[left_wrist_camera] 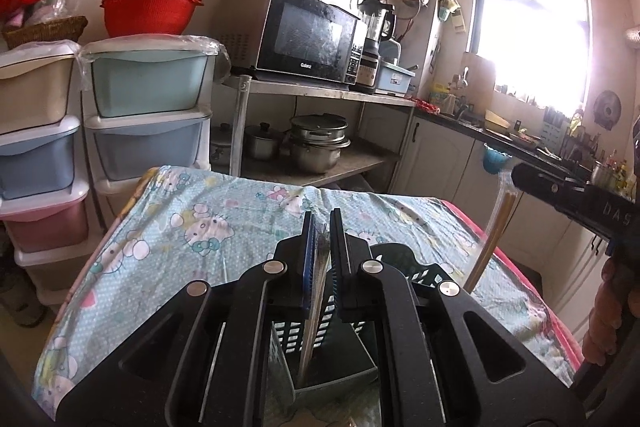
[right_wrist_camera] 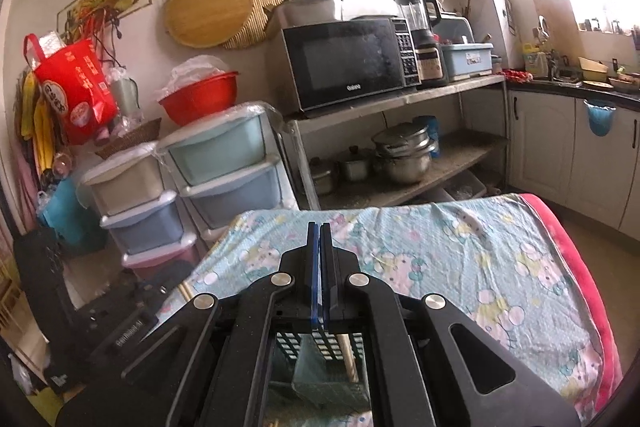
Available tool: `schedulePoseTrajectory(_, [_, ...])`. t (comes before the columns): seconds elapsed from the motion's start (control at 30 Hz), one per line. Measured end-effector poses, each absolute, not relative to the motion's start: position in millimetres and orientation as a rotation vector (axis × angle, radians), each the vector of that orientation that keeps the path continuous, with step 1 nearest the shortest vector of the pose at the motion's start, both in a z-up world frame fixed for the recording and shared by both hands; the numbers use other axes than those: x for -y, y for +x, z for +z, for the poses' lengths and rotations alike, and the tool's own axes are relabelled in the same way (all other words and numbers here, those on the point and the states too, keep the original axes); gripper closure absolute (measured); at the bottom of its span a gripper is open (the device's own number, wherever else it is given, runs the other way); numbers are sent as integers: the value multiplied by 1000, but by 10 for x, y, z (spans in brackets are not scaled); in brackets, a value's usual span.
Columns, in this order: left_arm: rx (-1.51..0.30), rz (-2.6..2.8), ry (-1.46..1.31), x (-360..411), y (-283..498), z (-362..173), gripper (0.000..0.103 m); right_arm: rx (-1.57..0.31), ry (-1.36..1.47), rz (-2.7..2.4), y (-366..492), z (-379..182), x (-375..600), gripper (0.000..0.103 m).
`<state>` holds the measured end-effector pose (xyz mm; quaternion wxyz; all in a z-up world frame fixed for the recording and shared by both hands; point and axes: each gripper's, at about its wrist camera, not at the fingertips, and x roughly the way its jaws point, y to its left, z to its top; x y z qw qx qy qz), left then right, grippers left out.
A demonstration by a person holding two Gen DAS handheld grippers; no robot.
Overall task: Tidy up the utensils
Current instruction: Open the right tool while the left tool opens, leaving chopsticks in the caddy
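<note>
I see the left hand-held gripper (left_wrist_camera: 323,227) clamped on a plastic-wrapped pair of wooden chopsticks (left_wrist_camera: 316,301), whose lower end hangs inside the dark slotted plastic utensil basket (left_wrist_camera: 430,277) directly beneath it. The right hand-held gripper (right_wrist_camera: 319,239) has its jaws pressed together; in the left view it appears to pinch a second clear-sleeved pair of chopsticks (left_wrist_camera: 490,237), though glare blurs the contact. That pair slants down beside the basket, which stands on the desk's cartoon-print blue cloth (left_wrist_camera: 192,223).
</note>
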<state>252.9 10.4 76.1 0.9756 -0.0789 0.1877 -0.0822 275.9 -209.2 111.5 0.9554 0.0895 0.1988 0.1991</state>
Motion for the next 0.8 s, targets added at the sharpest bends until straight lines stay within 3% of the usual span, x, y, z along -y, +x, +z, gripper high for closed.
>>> schedulePoseTrajectory(0.13, [-394, -160, -160, -138, 2514, 738, 95, -428, 203, 397, 2737, 1050, 2149, 96])
schedulePoseTrajectory(0.2, [-407, -154, -161, -151, 2512, 723, 91, -434, 215, 397, 2718, 1031, 2188, 77])
schedulePoseTrajectory(0.23, [-413, -152, -163, -161, 2508, 717, 90, -430, 218, 390, 2693, 1021, 2210, 74])
schedulePoseTrajectory(0.33, [-419, -143, -168, -186, 2468, 700, 81, -424, 206, 382, 2641, 1020, 2231, 72])
schedulePoseTrajectory(0.47, [-426, -139, -186, -240, 2429, 689, 73, -410, 184, 373, 2544, 1020, 2241, 62])
schedulePoseTrajectory(0.8, [-418, -139, -219, -304, 2281, 705, 48, -381, 157, 364, 2341, 1041, 2267, 51])
